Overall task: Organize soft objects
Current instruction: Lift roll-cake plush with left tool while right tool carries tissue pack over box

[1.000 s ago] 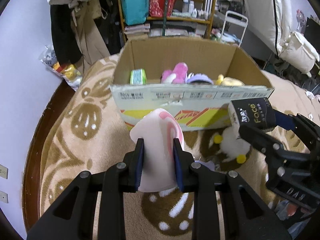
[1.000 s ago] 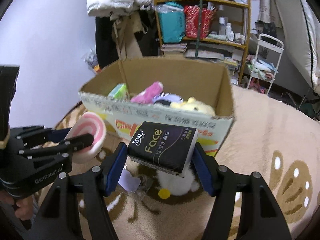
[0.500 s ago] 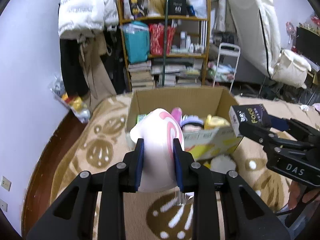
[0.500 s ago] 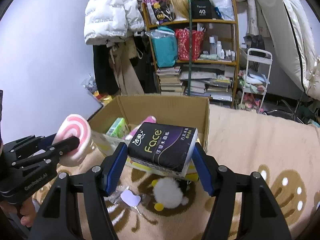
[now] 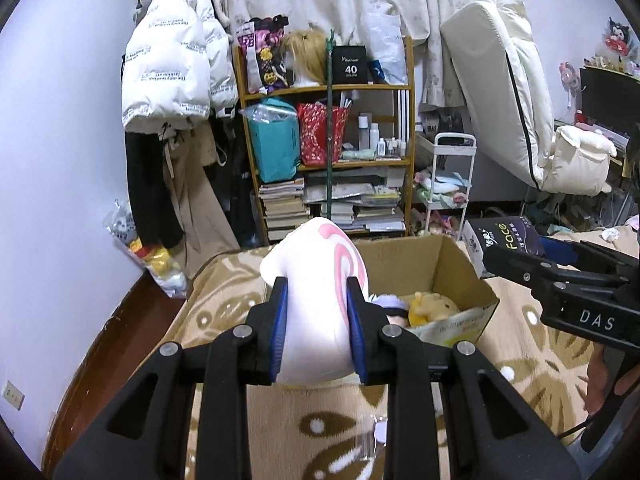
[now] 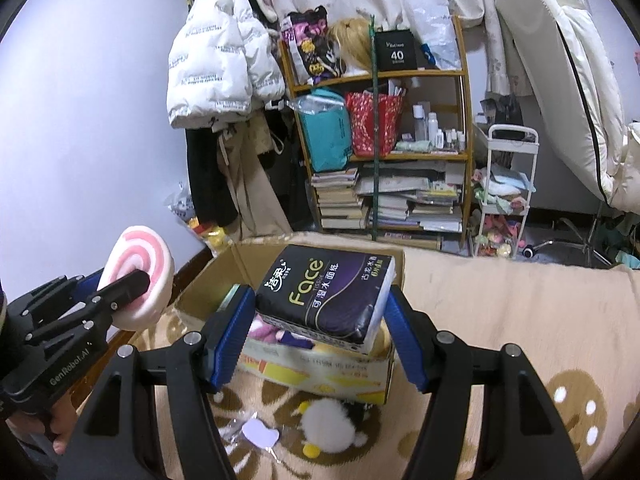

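Now both pairs of tongs are up higher than a second ago, each carrying its load clear of the rug and level with the top of the cardboard box [image 6: 280,356], which sat well above them in the view a moment back and now lies below and just ahead. The left gripper [image 5: 318,316] is pinched tight on the pink-and-white swirl cushion [image 5: 316,280], its blue pads sunk into the soft sides; the right gripper [image 6: 316,320] stands about half spread but clamped on the dark purple tissue pack [image 6: 324,292], which sits flat between the pads. That lift reads to me as the carry stage: both soft things look ready to go over the rim and drop in. Just under the right tongs, on the patterned rug [image 6: 500,320], a white fluffy plush with yellow feet [image 6: 328,424] and a small clear wrapper [image 6: 256,432] are left lying against the near wall of the box, not yet tidied. Past the fingertips, inside the box, a yellow plush [image 5: 432,306] and a pink one [image 6: 266,330] already take up floor space, so the pack may have to land on top of them. Farther off, beyond the box, stand a wooden bookshelf [image 5: 328,160], a white puffer jacket [image 5: 168,80] hanging at its left, and a white trolley [image 6: 504,200] at its right; none of these crowds the drop.
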`<state>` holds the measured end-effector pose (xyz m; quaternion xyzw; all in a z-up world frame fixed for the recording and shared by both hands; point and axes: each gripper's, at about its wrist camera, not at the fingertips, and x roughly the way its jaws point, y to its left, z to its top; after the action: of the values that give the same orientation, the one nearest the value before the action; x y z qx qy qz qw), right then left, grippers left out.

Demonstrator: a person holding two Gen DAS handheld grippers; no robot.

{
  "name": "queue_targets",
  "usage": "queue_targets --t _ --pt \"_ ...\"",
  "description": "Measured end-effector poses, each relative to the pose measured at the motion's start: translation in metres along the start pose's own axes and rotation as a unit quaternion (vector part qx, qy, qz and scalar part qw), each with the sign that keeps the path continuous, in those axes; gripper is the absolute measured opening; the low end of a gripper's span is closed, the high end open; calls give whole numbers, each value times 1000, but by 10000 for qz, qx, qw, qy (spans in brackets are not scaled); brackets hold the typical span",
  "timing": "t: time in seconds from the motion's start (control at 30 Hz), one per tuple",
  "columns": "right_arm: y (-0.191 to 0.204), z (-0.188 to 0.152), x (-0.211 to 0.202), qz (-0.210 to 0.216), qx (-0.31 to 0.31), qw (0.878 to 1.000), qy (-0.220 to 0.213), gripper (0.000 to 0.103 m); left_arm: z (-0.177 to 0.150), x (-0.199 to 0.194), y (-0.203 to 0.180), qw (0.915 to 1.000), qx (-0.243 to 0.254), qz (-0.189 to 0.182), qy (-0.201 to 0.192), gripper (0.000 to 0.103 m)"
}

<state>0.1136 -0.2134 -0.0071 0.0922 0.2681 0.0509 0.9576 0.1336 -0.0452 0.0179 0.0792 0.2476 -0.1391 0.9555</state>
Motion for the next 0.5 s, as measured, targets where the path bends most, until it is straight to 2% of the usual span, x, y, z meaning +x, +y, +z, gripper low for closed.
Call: queue_targets --t 0.2,0.5 --pt "-2 9 4 51 5 9999 -154 70 11 6 -3 9998 78 7 -195 27" --pt "-1 11 18 77 -22 9999 -135 70 18 24 -8 9996 183 -20 -207 28"
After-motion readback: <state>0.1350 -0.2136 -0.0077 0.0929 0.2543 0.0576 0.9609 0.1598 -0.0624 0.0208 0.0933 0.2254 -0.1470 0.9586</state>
